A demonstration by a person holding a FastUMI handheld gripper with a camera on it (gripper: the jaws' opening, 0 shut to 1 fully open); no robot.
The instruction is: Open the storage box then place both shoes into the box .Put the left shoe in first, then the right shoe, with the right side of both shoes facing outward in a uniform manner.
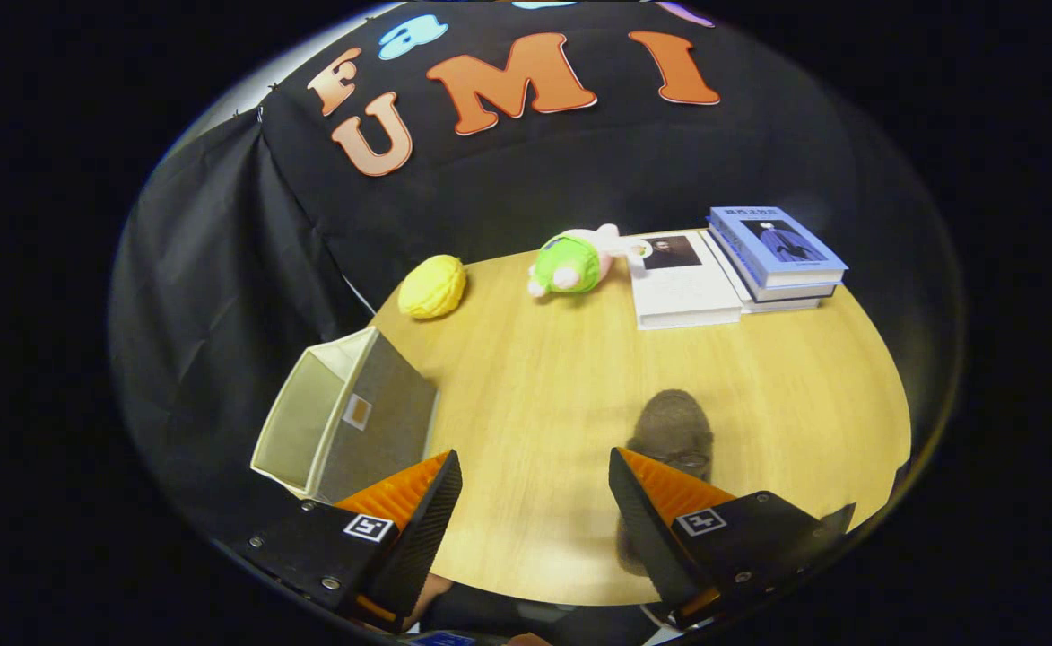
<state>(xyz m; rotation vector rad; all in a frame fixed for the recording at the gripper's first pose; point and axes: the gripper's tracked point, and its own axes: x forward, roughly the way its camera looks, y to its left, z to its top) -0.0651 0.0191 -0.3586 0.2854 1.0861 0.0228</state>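
The gripper [534,489] hangs above the light wooden tabletop [534,395] with its two fingers spread wide and nothing between them — bare wood shows in the gap. The task's pale fabric storage box with grey sides [346,422] lies tipped just beyond the left finger, its mouth apparently open toward the booth's edge, while a dark, fuzzy brownish shoe-like shape [673,431] sits just ahead of the right finger. Judging by this, no shoe is boxed yet — a second shoe cannot be made out — so nearly the whole placing sequence remains.
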